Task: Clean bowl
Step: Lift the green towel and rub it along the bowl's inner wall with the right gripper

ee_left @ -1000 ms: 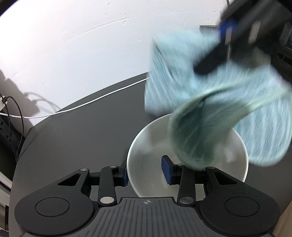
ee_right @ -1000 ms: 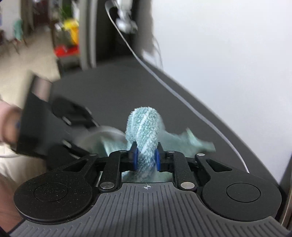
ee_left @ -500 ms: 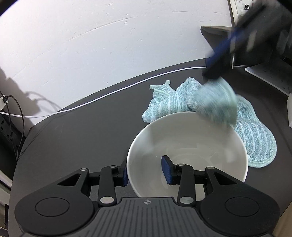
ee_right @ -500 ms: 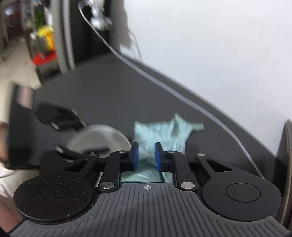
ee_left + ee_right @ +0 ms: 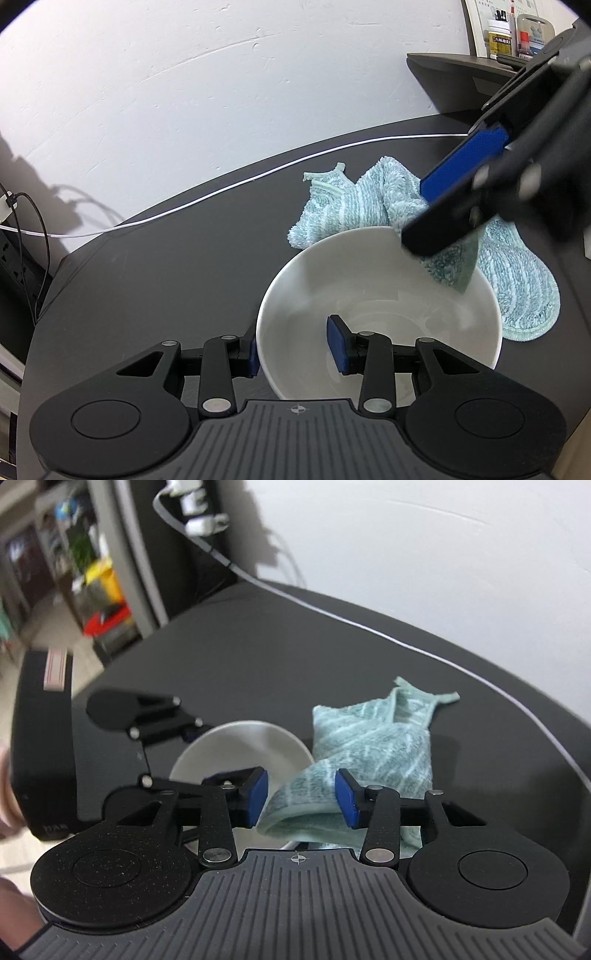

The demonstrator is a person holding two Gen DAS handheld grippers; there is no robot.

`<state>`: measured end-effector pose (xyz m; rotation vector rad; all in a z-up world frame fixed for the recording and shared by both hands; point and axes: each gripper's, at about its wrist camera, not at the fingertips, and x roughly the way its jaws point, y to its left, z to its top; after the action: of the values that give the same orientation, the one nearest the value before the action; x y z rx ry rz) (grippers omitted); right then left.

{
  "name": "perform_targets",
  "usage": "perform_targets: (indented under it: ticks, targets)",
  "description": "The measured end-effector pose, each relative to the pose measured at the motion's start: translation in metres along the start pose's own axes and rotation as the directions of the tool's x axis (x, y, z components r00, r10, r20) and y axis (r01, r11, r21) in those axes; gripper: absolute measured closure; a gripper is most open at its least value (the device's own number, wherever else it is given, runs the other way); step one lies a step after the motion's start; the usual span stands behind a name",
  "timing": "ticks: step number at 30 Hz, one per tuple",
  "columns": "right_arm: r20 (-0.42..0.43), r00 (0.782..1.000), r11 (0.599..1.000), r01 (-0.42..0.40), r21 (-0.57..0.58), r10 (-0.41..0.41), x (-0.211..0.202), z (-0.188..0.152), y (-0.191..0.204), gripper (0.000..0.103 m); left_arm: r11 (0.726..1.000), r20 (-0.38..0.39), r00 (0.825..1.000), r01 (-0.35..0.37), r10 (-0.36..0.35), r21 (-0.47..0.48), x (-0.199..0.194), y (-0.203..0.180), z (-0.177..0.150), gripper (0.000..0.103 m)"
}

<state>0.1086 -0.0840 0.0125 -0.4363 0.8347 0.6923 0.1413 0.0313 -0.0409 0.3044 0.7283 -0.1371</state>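
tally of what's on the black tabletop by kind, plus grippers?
White bowl: 1
Teal striped cloth: 1
White cable: 1
Grippers: 2, left gripper and right gripper
Total: 5

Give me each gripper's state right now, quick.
Left gripper: open, its fingers either side of the bowl rim.
Right gripper: open, cloth lying loose between its fingers.

Left hand-held gripper (image 5: 291, 350) straddles bowl (image 5: 369, 258) rim.
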Motion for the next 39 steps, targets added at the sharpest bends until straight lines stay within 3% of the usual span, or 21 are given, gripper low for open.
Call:
perform_targets:
  ticks: [3,6,11,20,22,24,27,32,35,39]
  targets:
    - [-0.011,0.998,0.996,0.056,-0.076,-0.057,0.005,-0.006,0.011,0.086,1.000,0.001,1.000,0.000,0.000,-0.003,0.000,0.000,0.000,0.066]
    - [0.014,0.998,0.995,0.065,-0.069,-0.065,-0.007,-0.001,0.011,0.091,1.000,0.001,1.000,0.000,0.000,-0.002,0.000,0.000,0.000,0.066]
    - [0.052,0.998,0.999,-0.016,-0.050,0.018,-0.024,0.007,0.010,0.091,1.000,0.000,1.000,-0.001,0.001,-0.001,-0.001,0.000,0.001,0.066]
    - [-0.086,0.996,0.997,-0.023,-0.074,0.017,0.031,0.001,0.023,0.092,1.000,-0.002,1.000,-0.003,0.003,0.000,-0.001,0.000,0.001,0.066]
    - [-0.091,0.995,0.997,-0.042,-0.069,0.035,0.028,0.002,0.021,0.084,1.000,-0.002,1.000,-0.003,0.003,0.000,-0.001,0.000,0.001,0.066]
    - [-0.058,0.996,0.995,-0.076,-0.067,0.072,0.011,0.003,0.018,0.067,1.000,-0.001,1.000,-0.002,0.002,-0.001,-0.001,0.000,0.000,0.066]
    - [-0.003,0.999,0.992,-0.050,-0.112,0.050,-0.018,0.003,0.017,0.064,1.000,-0.001,1.000,-0.002,0.002,0.001,-0.001,0.001,0.000,0.066]
    - [0.043,0.995,0.987,0.096,-0.129,-0.091,-0.026,0.006,0.003,0.064,1.000,0.001,1.000,0.000,0.000,0.000,-0.001,0.003,-0.001,0.066]
    - [0.018,0.998,0.993,0.062,-0.102,-0.061,-0.008,0.012,-0.004,0.068,1.000,0.001,1.000,0.001,-0.001,0.002,-0.001,0.004,-0.001,0.066]
    - [-0.034,0.999,0.984,0.029,-0.174,-0.036,0.017,0.014,0.004,0.071,1.000,0.000,1.000,0.004,-0.004,0.007,-0.001,0.005,-0.002,0.066]
